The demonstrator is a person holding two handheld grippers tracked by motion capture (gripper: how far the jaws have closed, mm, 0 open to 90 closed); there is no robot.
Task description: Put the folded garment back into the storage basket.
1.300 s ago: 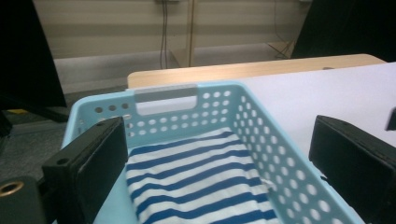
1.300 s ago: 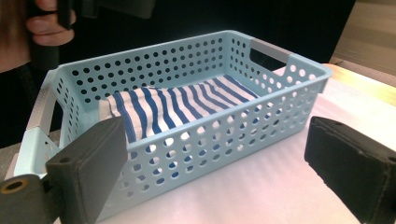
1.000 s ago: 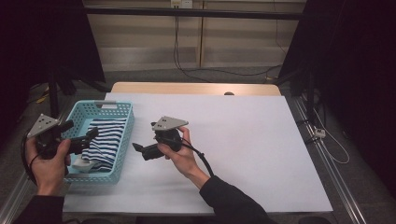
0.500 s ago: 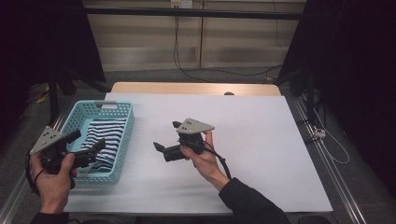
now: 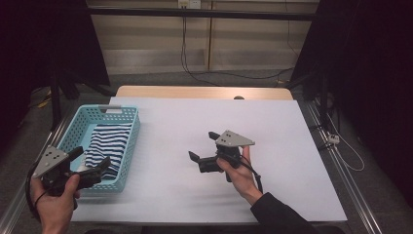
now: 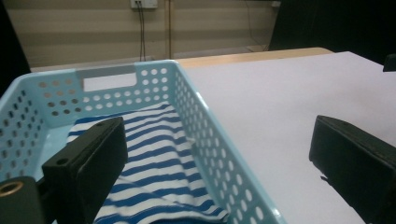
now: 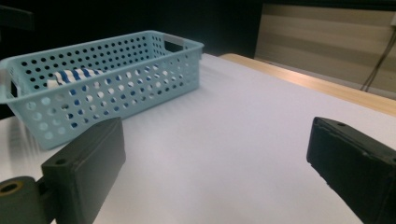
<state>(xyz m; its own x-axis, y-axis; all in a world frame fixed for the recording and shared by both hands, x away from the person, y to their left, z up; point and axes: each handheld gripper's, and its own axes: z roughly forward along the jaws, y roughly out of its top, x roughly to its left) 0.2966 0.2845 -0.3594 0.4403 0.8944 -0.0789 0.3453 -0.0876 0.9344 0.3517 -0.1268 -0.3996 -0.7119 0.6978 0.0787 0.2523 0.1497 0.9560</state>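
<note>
Striped cloth [image 5: 104, 146] in the blue basket [image 5: 127, 146], left gripper [image 5: 90, 168] and right gripper [image 5: 204, 151] both empty, jaws wide

Your light blue plastic basket [image 5: 127, 127] is sitting upright on the left side of the white table surface, its long side running away from you. Its walls are pierced all over with round holes, and a slot handle is showing at the far end. Inside it, a blue-and-white striped cloth [image 5: 106, 144] is lying folded flat on the bottom, its stripes running across the basket. In the left gripper view, the cloth [image 6: 159, 163] is covering most of the basket's [image 6: 205, 144] floor. In the right gripper view, the basket [image 7: 116, 79] is standing well apart, the cloth [image 7: 74, 74] showing through the holes.
</note>
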